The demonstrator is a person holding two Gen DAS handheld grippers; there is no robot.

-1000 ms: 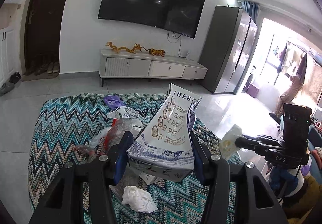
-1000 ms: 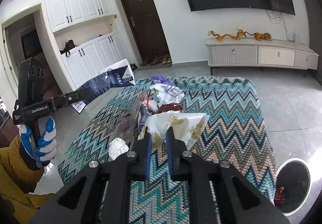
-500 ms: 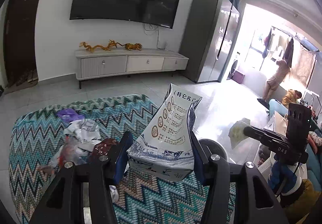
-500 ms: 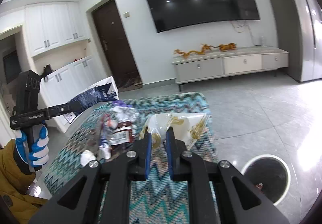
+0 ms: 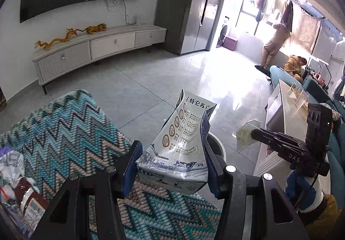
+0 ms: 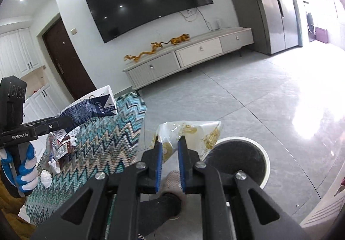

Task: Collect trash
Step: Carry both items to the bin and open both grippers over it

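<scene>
The left gripper (image 5: pixel 172 166) was clamped on a crushed white-and-blue milk carton (image 5: pixel 183 142), its blue pads pressing both sides and the carton standing tilted between them. In that view the carton hid most of a round white-rimmed trash bin (image 5: pixel 216 147) on the grey tiled floor (image 5: pixel 151 80), just off the edge of a zigzag-patterned table cover (image 5: pixel 64 132).

The right gripper (image 6: pixel 169 153) was nearly closed, pinching a stained, crumpled clear wrapper (image 6: pixel 194 134) held just above and beside the bin (image 6: pixel 264 158), whose dark inside lay open to view. A blue-and-white gloved hand (image 6: pixel 23 168) held the left gripper's handle at the frame's left edge.

More wrappers and crumpled tissue (image 6: pixel 46 177) lay on the cover. Beyond stood a low cabinet (image 6: pixel 194 54) with gold dragon figures (image 6: pixel 155 48) under a wall-mounted television (image 6: pixel 146 0).
</scene>
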